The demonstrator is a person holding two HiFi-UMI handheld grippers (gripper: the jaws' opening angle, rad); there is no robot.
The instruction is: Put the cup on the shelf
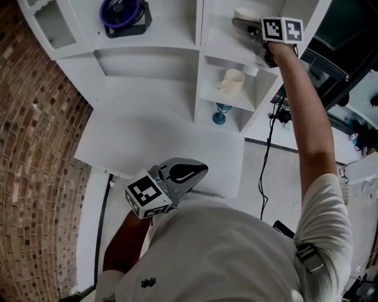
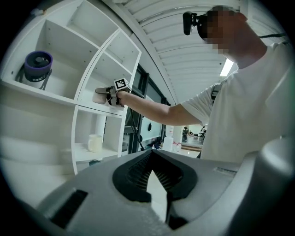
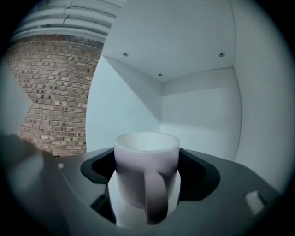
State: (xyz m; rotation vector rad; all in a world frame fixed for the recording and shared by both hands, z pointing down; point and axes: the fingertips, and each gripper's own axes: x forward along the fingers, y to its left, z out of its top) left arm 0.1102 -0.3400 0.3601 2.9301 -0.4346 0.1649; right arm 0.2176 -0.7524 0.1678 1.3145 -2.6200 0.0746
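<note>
White cup [image 3: 146, 170] is being gripped by the right gripper [image 1: 247, 23]. The jaws are closed in on its sides and the handle is pointing back at the camera. It's being held up inside the top right compartment of the shelf [image 1: 147, 65], near that compartment's front edge. Whether its base is being rested on the board or hovered just above it can't be told from any view.

So the placing step is what's being done here, and it's looking pretty far along. Best guess for the next move: the cup needs lowering until it's sitting flat, then the jaws need opening and backing straight out so the handle isn't being snagged.

Left gripper [image 1: 177, 174] is being held low by the body, over the desk [image 1: 147, 141], jaws pressed together on nothing.

Count-wise:
- two cups: the held one, plus a cream cup [image 1: 233, 81] in the compartment right below
- one purple fan [image 1: 123, 15] in the compartment just left
- one blue stemmed thing [image 1: 220, 113] lower down
- two grippers
</note>
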